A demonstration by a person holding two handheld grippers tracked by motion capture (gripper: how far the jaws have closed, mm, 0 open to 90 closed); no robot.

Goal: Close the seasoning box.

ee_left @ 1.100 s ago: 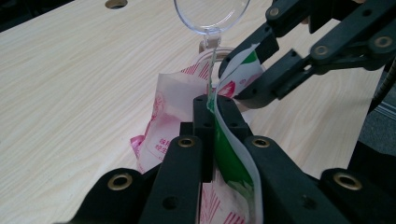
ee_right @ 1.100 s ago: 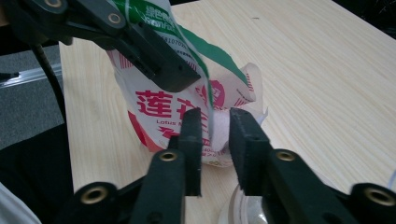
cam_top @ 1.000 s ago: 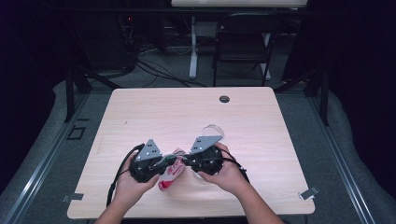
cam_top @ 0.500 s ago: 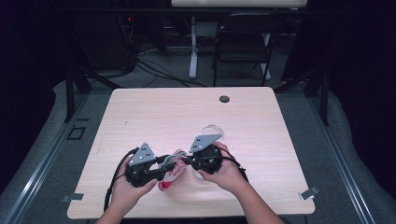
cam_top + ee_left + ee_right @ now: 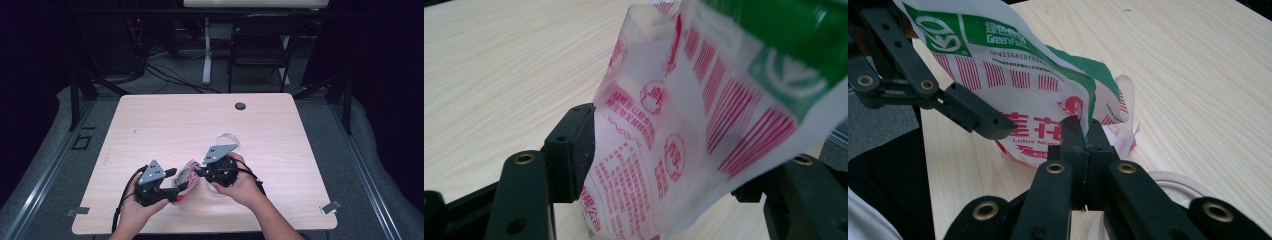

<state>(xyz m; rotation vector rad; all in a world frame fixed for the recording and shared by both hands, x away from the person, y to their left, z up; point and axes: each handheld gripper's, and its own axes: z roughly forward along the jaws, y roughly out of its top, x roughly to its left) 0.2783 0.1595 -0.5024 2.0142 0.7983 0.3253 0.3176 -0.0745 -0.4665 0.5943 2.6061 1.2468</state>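
Observation:
A crinkly plastic bag (image 5: 184, 176) printed in red, white and green hangs just above the wooden table (image 5: 165, 125) near its front edge. My right gripper (image 5: 1083, 129) is shut on the bag's (image 5: 1013, 75) green-edged rim, and it shows in the high view as the right gripper (image 5: 200, 171). My left gripper (image 5: 664, 155) has just been opening. Its jaws stand apart with the bag (image 5: 674, 125) hanging between them, and the left pad (image 5: 574, 150) sits right at the bag's edge. In the high view the left gripper (image 5: 172, 186) is low at the bag's left side.
A round clear dish (image 5: 229, 141) with a white rim (image 5: 1173, 182) sits on the table just beyond my right hand. A small black disc (image 5: 240, 106) lies near the table's far edge. A chair (image 5: 260, 50) and cables stand behind the table.
My left gripper has sunk and drifted toward the near left, and its jaws have opened off the bag. The right gripper has stayed in place, still shut on the bag.

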